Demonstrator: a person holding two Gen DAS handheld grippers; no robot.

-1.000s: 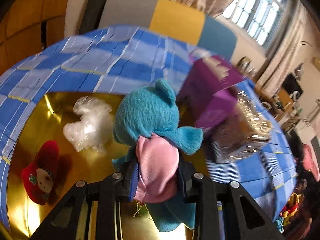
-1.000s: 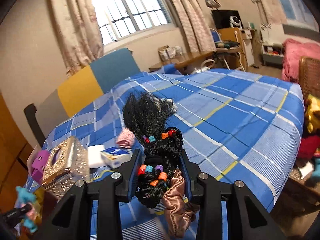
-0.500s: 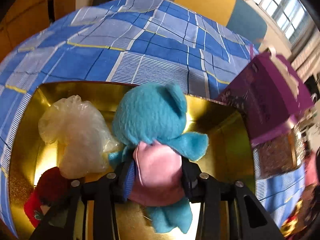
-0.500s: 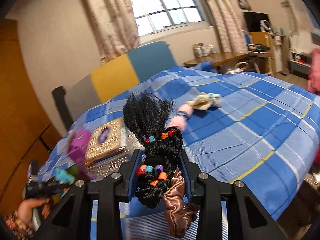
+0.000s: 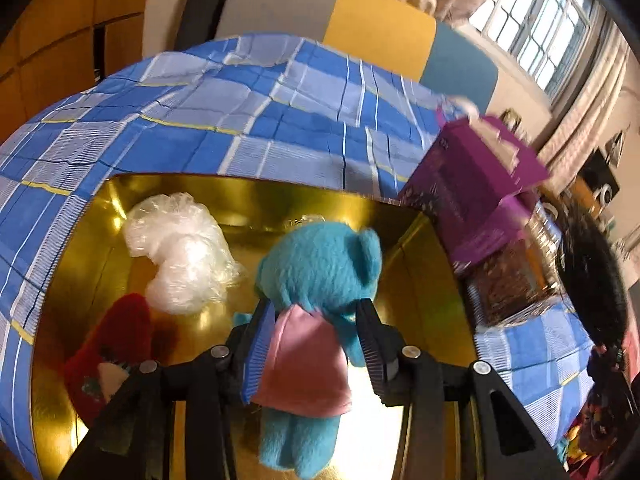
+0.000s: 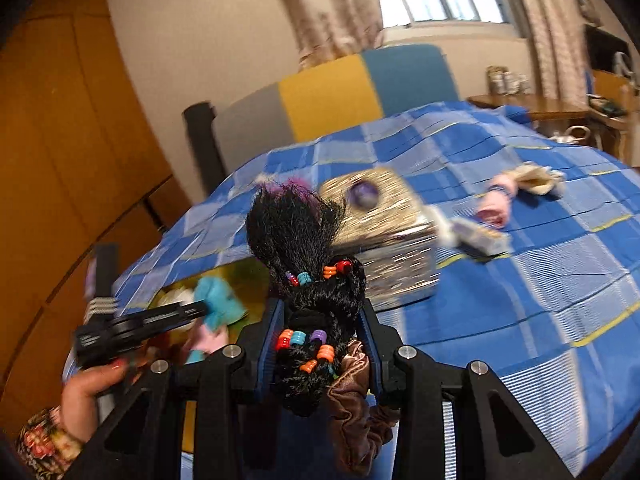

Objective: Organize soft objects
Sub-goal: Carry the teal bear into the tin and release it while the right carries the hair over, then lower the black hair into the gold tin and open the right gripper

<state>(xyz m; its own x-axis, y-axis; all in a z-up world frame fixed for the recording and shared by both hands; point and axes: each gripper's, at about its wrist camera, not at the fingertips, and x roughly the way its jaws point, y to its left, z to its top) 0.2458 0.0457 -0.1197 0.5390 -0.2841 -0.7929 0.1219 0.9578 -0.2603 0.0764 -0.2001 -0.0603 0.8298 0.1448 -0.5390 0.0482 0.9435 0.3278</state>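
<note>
Blue checked bedcover (image 5: 280, 128) lies around the gold box (image 5: 404, 240), where a plastic bag (image 5: 180, 252) and a red toy (image 5: 112, 344) already rest. Your left gripper (image 5: 316, 344) has just been opening its jaws; the teal plush (image 5: 320, 272) is between them, now loose over the box. Your right gripper (image 6: 320, 344), clamped on the black hair piece (image 6: 308, 280), has swung toward the box, so I think this one goes in next.

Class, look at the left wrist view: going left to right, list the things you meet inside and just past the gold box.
Red toy → plastic bag → blue plush → purple box
</note>
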